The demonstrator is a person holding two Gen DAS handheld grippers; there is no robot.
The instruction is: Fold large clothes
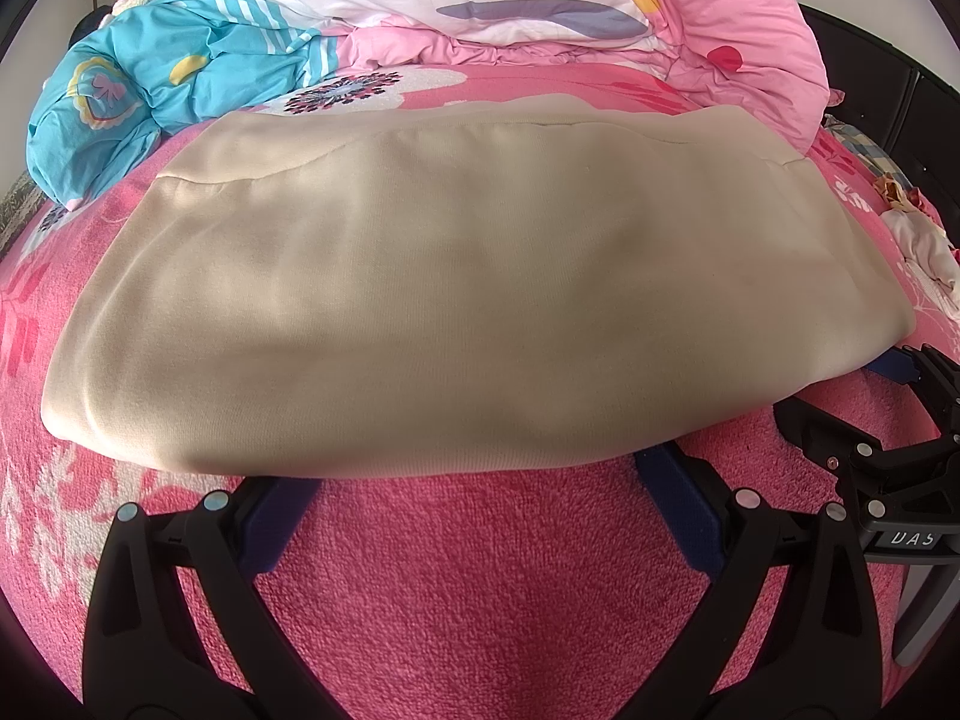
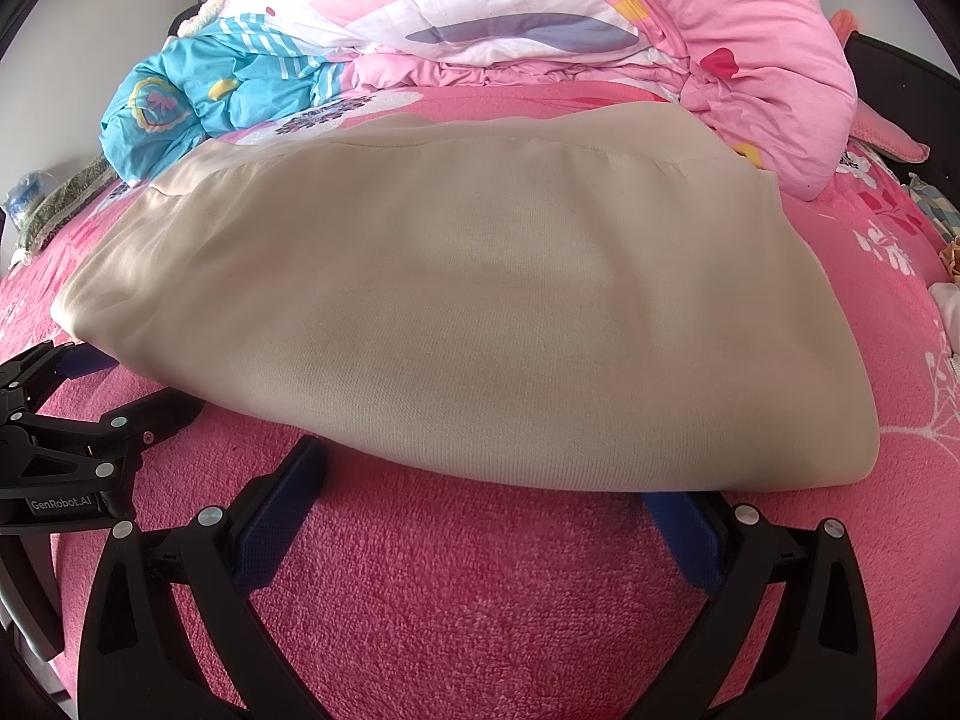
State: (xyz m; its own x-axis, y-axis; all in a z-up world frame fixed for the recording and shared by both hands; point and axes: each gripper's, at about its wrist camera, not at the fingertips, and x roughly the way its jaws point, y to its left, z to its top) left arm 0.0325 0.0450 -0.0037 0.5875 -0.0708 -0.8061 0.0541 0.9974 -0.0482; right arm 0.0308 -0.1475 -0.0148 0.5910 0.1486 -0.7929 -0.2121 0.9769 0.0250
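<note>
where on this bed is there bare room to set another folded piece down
Bare pink blanket lies between the beige garment and both open grippers, left and right. The far side is crowded: blue bedding and pink quilt press against it.

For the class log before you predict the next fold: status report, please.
Left gripper and right gripper open at near edge. Beige garment folded flat on pink blanket. Bunched duvet behind, not blocking.
</note>
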